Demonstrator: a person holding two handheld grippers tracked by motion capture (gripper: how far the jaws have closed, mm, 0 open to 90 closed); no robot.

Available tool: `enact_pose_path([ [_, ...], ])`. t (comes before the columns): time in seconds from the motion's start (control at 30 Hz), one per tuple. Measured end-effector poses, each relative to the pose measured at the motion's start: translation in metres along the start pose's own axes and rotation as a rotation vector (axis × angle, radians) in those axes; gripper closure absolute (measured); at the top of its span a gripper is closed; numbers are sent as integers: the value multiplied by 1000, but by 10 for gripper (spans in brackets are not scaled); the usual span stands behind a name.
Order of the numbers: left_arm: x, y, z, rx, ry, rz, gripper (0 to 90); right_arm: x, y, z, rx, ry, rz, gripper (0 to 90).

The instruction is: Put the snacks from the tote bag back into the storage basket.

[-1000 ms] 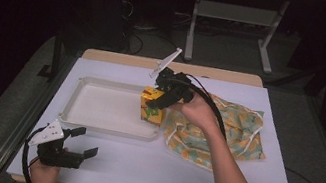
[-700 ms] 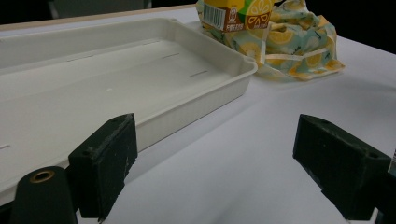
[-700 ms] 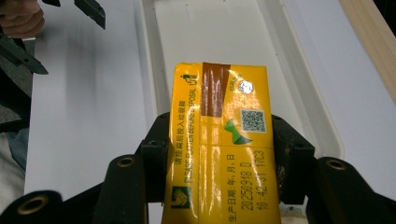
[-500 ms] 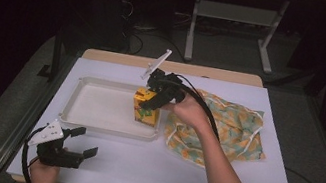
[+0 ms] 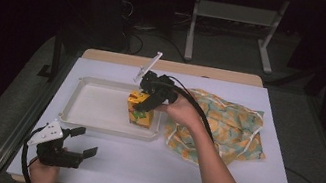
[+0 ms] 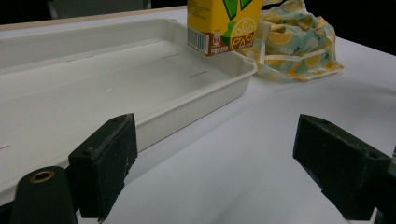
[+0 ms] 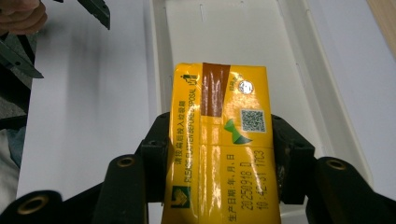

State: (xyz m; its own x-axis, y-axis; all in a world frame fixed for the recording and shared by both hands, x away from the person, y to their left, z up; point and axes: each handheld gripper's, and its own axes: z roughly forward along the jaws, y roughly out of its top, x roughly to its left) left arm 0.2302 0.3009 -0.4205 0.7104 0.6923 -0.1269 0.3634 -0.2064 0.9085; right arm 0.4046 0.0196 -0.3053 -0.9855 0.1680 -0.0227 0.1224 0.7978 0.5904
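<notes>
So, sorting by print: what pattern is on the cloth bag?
Lemon slices on pale blue-green, with pale edging; the cloth bag shows best in the left gripper view.

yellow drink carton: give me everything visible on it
The yellow drink carton is a glossy box printed with lemon slices, a barcode, a QR code, a date stamp, green text and a brown strip on top. It stands roughly upright, clamped on two opposite sides by the right gripper. It sits at the right end of the white tray, just over the near corner; whether its base touches the tray floor I cannot tell.
</notes>
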Motion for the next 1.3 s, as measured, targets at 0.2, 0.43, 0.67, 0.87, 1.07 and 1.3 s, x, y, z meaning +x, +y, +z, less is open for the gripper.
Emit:
enact_pose_path([
  [0.2, 0, 0, 0, 0, 1, 1, 134, -1, 1, 7, 3, 1, -10, 490],
  [0.43, 0, 0, 0, 0, 0, 0, 134, 0, 2, 14, 9, 8, -18, 490],
  [0.67, -1, 0, 0, 0, 1, -4, 134, 0, 3, 19, 17, 19, -7, 490],
  [0.87, 0, 0, 0, 1, 0, -2, 134, 0, 4, 24, 25, 15, -15, 490],
  [1.07, -1, 0, 0, -4, 0, -2, 134, -1, 4, 27, 24, 26, -14, 489],
  [1.3, -1, 0, 0, 1, 1, -1, 134, -1, 3, 33, 33, 30, -13, 490],
])
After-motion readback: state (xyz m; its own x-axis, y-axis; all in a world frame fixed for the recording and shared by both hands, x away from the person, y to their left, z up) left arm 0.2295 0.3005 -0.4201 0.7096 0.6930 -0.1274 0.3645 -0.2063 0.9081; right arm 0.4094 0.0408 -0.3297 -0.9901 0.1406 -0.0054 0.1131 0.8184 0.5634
